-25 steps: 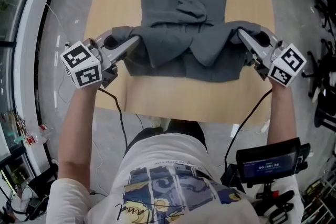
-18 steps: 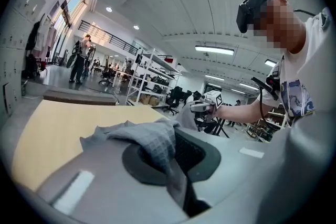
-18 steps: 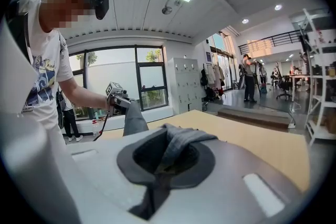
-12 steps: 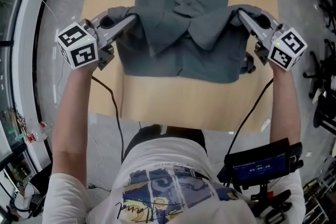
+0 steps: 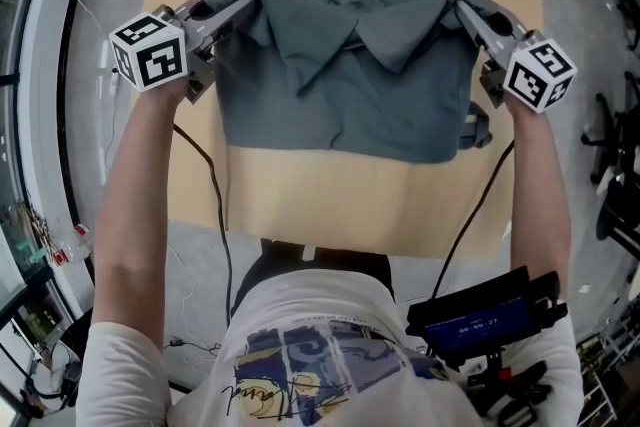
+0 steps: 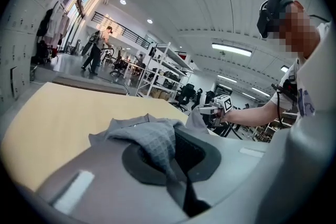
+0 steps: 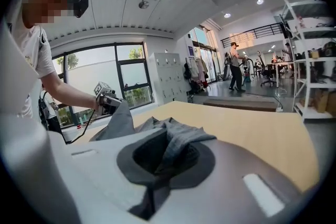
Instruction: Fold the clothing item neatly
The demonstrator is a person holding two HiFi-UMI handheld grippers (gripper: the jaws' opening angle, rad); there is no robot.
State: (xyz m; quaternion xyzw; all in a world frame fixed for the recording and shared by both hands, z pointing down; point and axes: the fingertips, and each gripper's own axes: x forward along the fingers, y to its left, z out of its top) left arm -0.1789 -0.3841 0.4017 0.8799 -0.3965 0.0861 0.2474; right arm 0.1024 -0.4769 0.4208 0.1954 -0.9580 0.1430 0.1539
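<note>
A grey button-up shirt lies on the wooden table, its collar at the far end. My left gripper is shut on a bunched fold of the shirt at the garment's left side. My right gripper is shut on a matching fold at the right side. Between them the lifted cloth drapes over the shirt's body, near the collar. In the left gripper view grey cloth is pinched between the jaws, and the right gripper shows beyond. The right gripper view shows cloth pinched the same way.
Bare table lies between the shirt's near edge and the person. Cables hang off the near table edge. A small screen device sits at the person's right hip. Office chairs stand on the grey floor at the right; shelves and people are far off.
Both grippers have moved away from the person toward the collar, carrying the held cloth farther over the shirt's body. More bare table shows in front.
</note>
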